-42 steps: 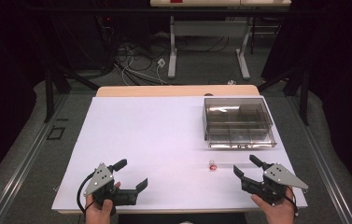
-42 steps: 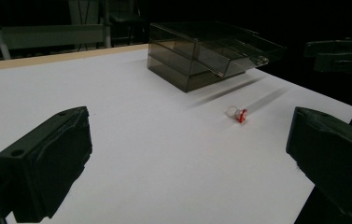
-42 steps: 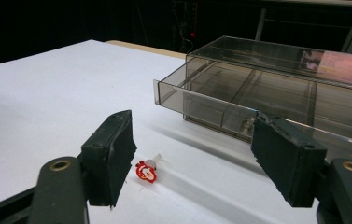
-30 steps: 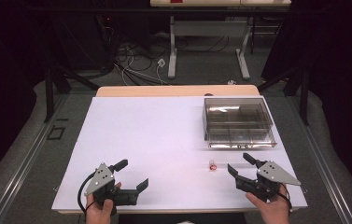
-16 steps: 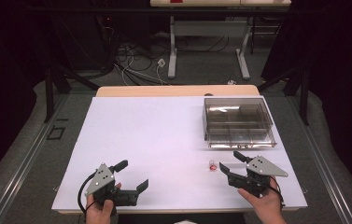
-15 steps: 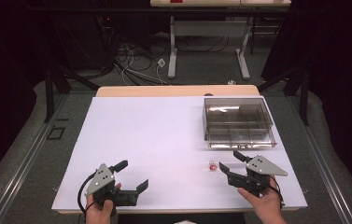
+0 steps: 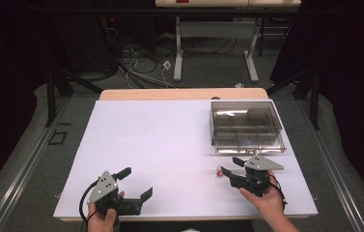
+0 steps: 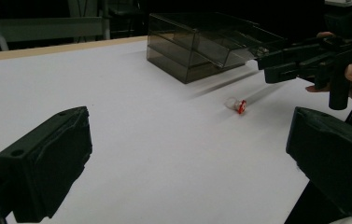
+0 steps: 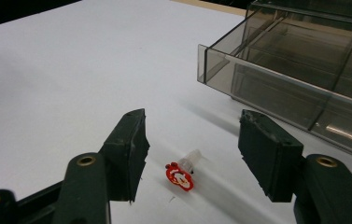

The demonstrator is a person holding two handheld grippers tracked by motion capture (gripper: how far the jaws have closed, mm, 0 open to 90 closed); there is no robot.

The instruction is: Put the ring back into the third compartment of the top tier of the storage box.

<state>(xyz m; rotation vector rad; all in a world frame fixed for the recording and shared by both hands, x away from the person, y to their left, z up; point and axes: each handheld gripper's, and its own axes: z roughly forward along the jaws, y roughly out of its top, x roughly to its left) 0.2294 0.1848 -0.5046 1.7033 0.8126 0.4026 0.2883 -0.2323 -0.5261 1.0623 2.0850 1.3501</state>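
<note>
Right gripper [image 9: 190,154] jaws half-open and closing, the little red-capped piece [image 9: 183,172] lies between them untouched, long axis probably pointing away, toward the box [image 9: 304,70].

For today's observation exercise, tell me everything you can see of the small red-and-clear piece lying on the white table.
The small piece has a flat red disc end with white marks and a short clear, plastic-looking stub. It lies on its side on the white table, in front of the smoky box and apart from it. The right hand-held gripper has been closing its jaws; they stand on either side of the piece, not touching it.
</note>
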